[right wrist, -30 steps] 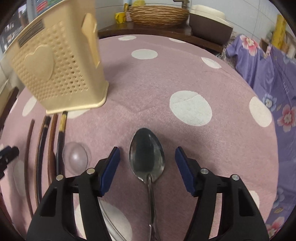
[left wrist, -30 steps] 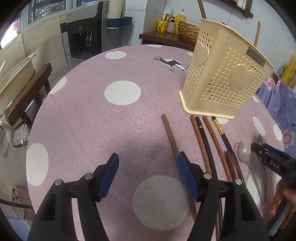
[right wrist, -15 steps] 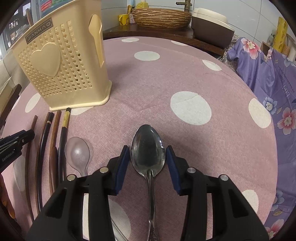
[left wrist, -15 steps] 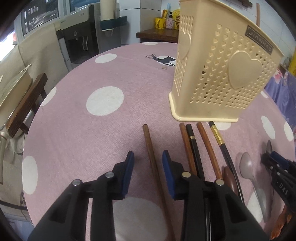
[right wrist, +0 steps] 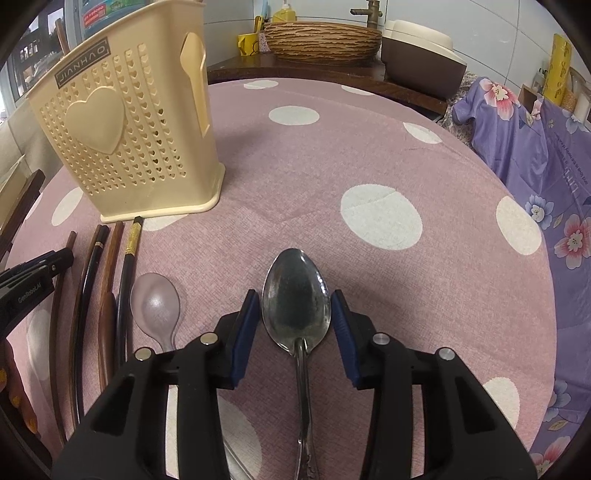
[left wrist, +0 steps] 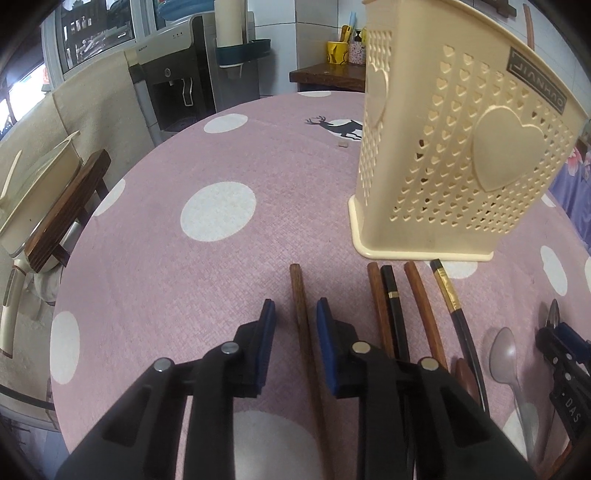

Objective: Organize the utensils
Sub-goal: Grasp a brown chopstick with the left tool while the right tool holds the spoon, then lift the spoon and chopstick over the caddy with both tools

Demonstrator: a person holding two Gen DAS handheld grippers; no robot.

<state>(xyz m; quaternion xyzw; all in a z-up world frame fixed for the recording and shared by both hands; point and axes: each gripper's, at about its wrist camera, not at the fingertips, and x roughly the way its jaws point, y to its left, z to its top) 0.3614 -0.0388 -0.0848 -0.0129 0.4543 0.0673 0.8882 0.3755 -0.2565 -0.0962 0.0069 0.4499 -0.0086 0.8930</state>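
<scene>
A cream perforated utensil holder (left wrist: 454, 158) stands on the pink dotted tablecloth; it also shows in the right wrist view (right wrist: 129, 129). My left gripper (left wrist: 295, 310) is partly closed, with a brown wooden chopstick (left wrist: 301, 314) lying between its blue pads without touching them. Several more chopsticks (left wrist: 391, 310) lie to its right. My right gripper (right wrist: 294, 310) straddles the bowl of a metal spoon (right wrist: 295, 302), its pads close to the bowl's sides. A clear plastic spoon (right wrist: 155, 304) lies to the left of it.
The round table's edge (left wrist: 74, 240) drops off to the left beside a wooden chair (left wrist: 62, 214). A purple floral cloth (right wrist: 535, 155) lies off the table's right side. A wicker basket (right wrist: 321, 35) sits on a counter behind.
Both grippers have narrowed from wide open. The left one moved right onto the leftmost chopstick and closer to the holder. The right one closed in around the metal spoon's bowl.
</scene>
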